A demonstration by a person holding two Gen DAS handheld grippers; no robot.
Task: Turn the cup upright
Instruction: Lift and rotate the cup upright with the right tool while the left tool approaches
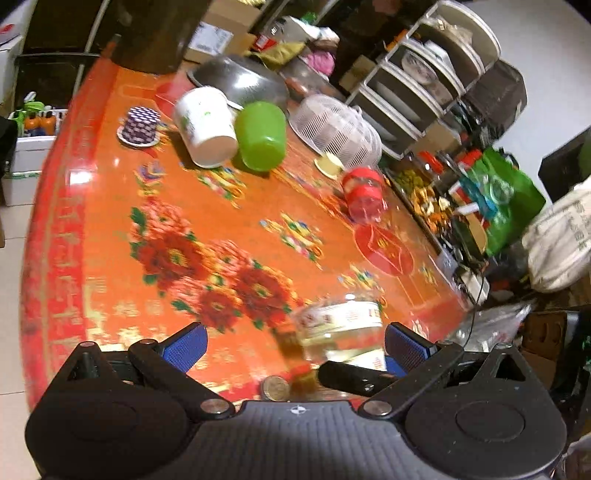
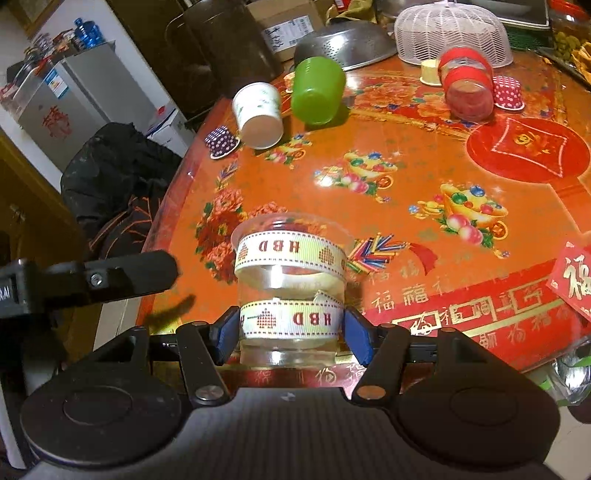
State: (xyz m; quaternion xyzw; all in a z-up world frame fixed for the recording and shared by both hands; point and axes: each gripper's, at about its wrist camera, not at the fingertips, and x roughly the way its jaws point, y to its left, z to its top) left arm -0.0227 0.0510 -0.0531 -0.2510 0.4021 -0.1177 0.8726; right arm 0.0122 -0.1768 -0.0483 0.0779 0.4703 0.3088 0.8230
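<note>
A clear plastic cup with two "HBD" ribbon bands stands with its wide mouth toward the camera, held between the blue pads of my right gripper, which is shut on its lower band. The same cup shows blurred in the left wrist view. My left gripper is open and empty, its jaws wide apart, with the cup just ahead near its right pad. One finger of the left gripper shows at the left of the right wrist view.
On the orange flowered table lie a white paper cup, a green cup, a red-banded clear cup, small dotted cupcake liners, a metal colander and a white mesh cover. A dish rack stands beyond.
</note>
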